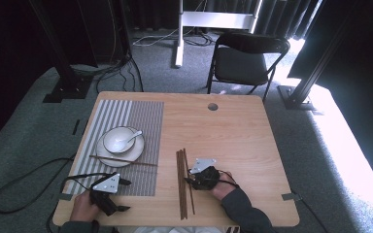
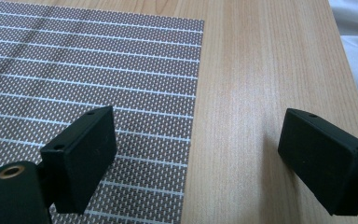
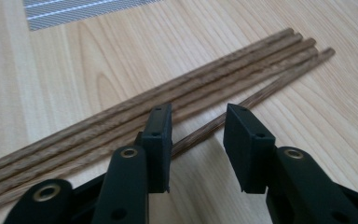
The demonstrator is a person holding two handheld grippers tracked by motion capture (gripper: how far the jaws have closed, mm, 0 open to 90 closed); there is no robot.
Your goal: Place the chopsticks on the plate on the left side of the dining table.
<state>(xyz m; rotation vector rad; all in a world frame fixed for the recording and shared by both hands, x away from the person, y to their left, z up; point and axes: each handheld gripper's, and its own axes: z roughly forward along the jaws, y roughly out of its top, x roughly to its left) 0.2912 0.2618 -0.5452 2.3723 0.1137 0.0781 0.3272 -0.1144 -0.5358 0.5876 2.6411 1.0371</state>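
Wooden table (image 1: pixel 233 126): right hand-held gripper (image 3: pixel 198 135) straddles chopstick (image 3: pixel 270 88).

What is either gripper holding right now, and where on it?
Nothing is held. The right gripper has its jaws either side of the outermost chopstick, partway along it, not yet pressing it. The left gripper is open over the table.
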